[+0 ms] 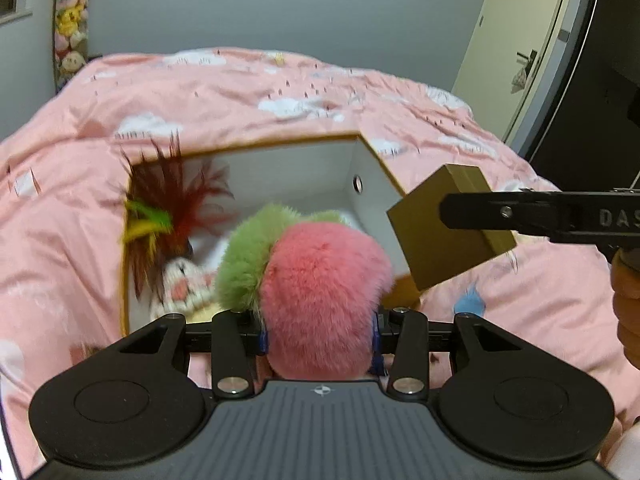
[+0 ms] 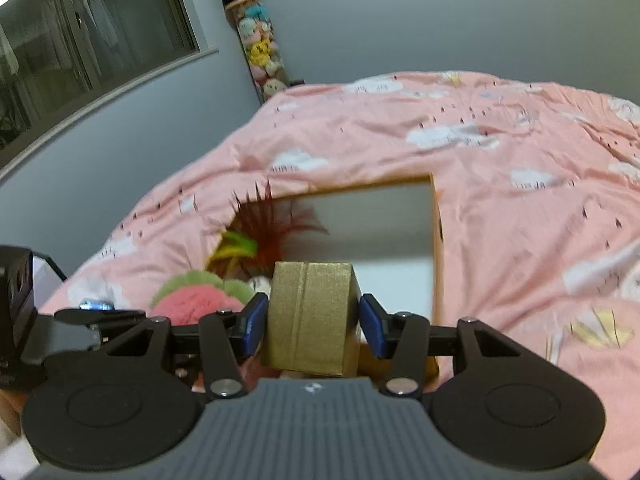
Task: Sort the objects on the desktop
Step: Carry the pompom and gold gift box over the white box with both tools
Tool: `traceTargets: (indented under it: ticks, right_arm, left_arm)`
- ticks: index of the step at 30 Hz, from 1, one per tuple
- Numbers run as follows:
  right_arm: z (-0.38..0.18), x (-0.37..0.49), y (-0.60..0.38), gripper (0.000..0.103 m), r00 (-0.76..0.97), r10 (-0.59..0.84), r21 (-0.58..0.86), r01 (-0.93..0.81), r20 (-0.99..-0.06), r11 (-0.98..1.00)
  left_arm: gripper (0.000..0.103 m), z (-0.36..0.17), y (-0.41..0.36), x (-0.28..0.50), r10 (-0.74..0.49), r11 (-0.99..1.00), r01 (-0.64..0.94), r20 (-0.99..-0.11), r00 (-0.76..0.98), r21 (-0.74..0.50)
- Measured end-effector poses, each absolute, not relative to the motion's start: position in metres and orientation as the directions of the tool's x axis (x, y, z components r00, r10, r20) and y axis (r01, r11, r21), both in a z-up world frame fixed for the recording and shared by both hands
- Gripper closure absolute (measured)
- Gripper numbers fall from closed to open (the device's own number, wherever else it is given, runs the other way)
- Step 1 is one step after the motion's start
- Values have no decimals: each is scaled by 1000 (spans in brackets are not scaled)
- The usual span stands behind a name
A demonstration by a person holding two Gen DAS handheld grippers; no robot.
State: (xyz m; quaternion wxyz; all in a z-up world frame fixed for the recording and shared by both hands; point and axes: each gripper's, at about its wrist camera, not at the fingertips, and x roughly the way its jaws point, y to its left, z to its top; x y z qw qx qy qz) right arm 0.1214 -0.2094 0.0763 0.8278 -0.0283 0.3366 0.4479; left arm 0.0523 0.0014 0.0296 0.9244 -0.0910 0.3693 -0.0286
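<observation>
My left gripper [image 1: 318,334] is clamped on a fluffy pink and green ball [image 1: 320,280]; its blue pads press into the fur on both sides. I hold the ball above the near edge of an open storage box [image 1: 372,168], white inside with a tan rim, which sits on a pink quilt [image 1: 280,92] printed with clouds. Inside the box, at its left side, I see a bunch of red, yellow and green feathers [image 1: 168,208] and a small white knitted toy [image 1: 182,284].

My right gripper [image 2: 312,322] is clamped on a small gold box [image 2: 310,312], one blue pad against each side. In the left wrist view that gold box hangs over the right near corner of the storage box. A hand [image 1: 628,304] shows at the right edge there. A column of soft toys [image 2: 260,52] stands in the room's corner.
</observation>
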Motion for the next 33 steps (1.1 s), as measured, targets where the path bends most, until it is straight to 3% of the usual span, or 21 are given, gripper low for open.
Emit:
traceTargets:
  ticks: [12, 24, 33]
  right_arm:
    - [85, 147, -161, 51, 402, 729, 215, -777, -554, 592]
    - [41, 185, -126, 51, 348, 674, 239, -749, -652, 618]
    - [15, 205, -119, 51, 320, 634, 247, -726, -704, 641]
  left_arm:
    - [55, 56, 51, 90, -83, 972, -73, -622, 779, -221]
    - [55, -9, 50, 135, -178, 962, -41, -735, 654, -269]
    - [53, -48, 39, 151, -207, 971, 13, -814, 543, -239]
